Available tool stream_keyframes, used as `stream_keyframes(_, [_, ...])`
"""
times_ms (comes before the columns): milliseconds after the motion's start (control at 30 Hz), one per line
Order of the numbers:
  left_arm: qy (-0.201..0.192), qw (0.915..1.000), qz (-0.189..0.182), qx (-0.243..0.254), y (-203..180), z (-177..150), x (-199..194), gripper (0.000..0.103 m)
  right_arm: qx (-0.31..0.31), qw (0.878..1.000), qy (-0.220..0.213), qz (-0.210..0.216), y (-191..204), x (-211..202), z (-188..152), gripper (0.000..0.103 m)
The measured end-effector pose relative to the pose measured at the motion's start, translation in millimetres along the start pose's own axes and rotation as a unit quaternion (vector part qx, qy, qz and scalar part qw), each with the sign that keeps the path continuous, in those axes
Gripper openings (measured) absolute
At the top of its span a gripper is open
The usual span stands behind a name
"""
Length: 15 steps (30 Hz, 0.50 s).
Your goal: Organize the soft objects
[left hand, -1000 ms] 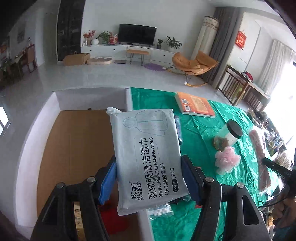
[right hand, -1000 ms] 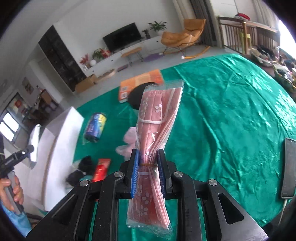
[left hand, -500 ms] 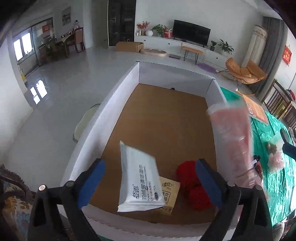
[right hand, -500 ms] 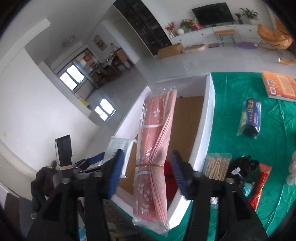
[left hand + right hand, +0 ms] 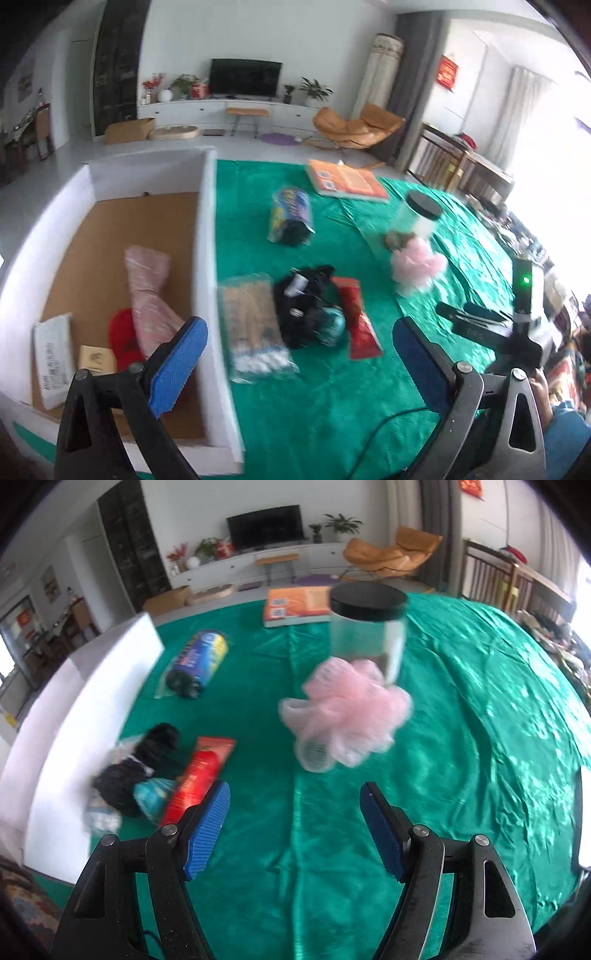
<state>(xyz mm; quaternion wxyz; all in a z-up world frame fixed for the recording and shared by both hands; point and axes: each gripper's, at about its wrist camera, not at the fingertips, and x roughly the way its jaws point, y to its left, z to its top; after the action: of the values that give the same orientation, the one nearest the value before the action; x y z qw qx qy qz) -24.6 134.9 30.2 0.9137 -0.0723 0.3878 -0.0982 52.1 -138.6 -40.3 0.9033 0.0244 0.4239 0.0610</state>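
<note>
From the left wrist view, the left gripper (image 5: 299,363) hangs over the edge of the white-walled cardboard box (image 5: 205,236), its jaws released and spread wide with nothing between them; they have just been opening. Inside the box lie the wet-wipes pack (image 5: 53,360), the pink cloth bundle in plastic (image 5: 147,295), a red soft item (image 5: 122,338) and a small tan packet (image 5: 96,359). On the green-covered surface (image 5: 332,406) just beside the box wall sit a bag of cotton swabs (image 5: 255,328), a black soft heap (image 5: 308,306) and a red flat packet (image 5: 360,323). Farther off are a rolled blue-and-yellow pack (image 5: 290,218), a pink mesh bath pouf (image 5: 417,267), a black-lidded clear jar (image 5: 417,218) and an orange book (image 5: 347,181).

From the right wrist view, the right gripper (image 5: 295,832) is over the surface with jaws released and empty, having just been opening too. It faces the pink mesh bath pouf (image 5: 347,720), which rests against the black-lidded clear jar (image 5: 367,627).

As I judge it, the task is partway done: four soft things are boxed, while the pouf, the black heap and possibly the rolled pack are left. The pouf looks like the right gripper's likely next pick.
</note>
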Motion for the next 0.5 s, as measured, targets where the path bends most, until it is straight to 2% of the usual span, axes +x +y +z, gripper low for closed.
stream_keyframes(100, [0.055,0.9977,-0.016,0.037,-44.6,-29.6,38.1,0.1,0.022,0.998,0.002,-0.06,-43.4,9.6,-16.9,0.076])
stream_keyframes(233, [0.087,0.9943,0.007,0.062,-68.8,-58.4,82.9,0.1,0.033,0.994,0.005,-0.101,-71.7,18.3,-32.2,0.076])
stream_keyframes(333, [0.108,0.9919,0.024,0.063,-67.8,-65.4,110.9,0.1,0.067,0.994,0.011,-0.087,-86.5,21.5,-31.6,0.076])
stream_keyframes(500, [0.115,0.9895,0.054,0.068,-67.0,-63.3,133.5,0.1,0.077,0.993,0.006,-0.085,-95.5,22.5,-34.0,0.08])
